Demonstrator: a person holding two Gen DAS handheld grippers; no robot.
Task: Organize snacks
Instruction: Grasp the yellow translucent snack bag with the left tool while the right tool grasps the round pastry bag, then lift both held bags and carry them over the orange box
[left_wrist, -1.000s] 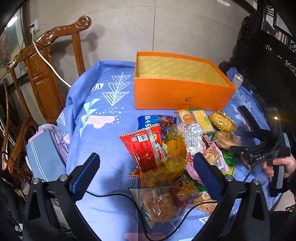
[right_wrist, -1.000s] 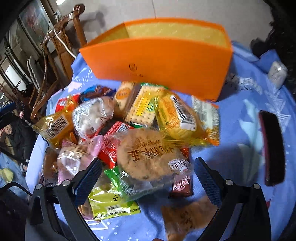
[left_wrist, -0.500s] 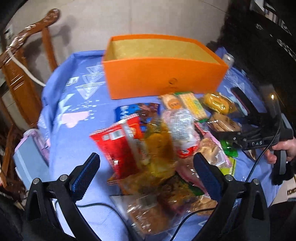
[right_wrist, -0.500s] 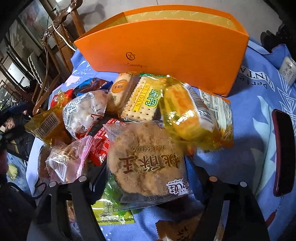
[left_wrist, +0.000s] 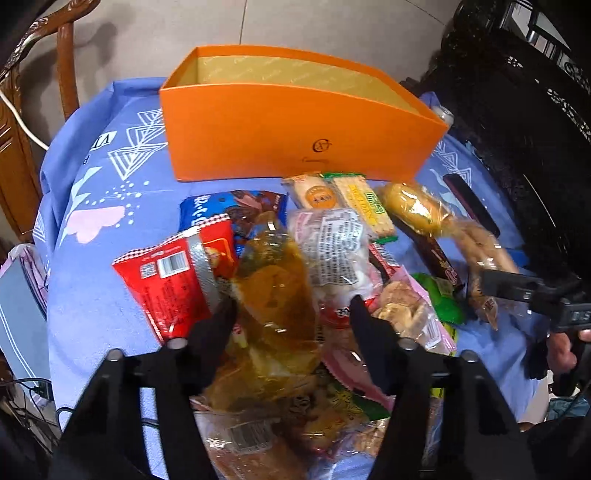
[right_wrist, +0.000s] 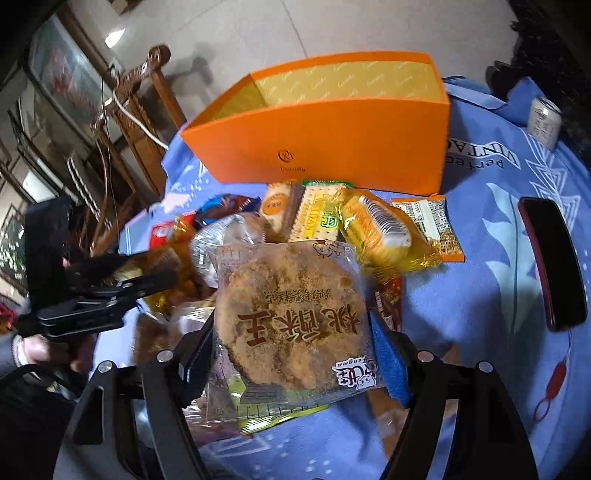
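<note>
We see a blue cloth (right_wrist: 480, 229) with white triangle patterns and printed letters that covers the bench. On it, at the right side, lies a dark phone (right_wrist: 552, 264) with a red edge, flat on the cloth. Farther back near the right corner stands a small white can (right_wrist: 543, 120), upright. At the left stands a carved wooden chair (left_wrist: 22, 122), and a white cable (left_wrist: 18, 118) hangs over it. Behind the bench we see a floor of pale tiles (left_wrist: 295, 26). At the right there is dark carved furniture (left_wrist: 524, 92).
</note>
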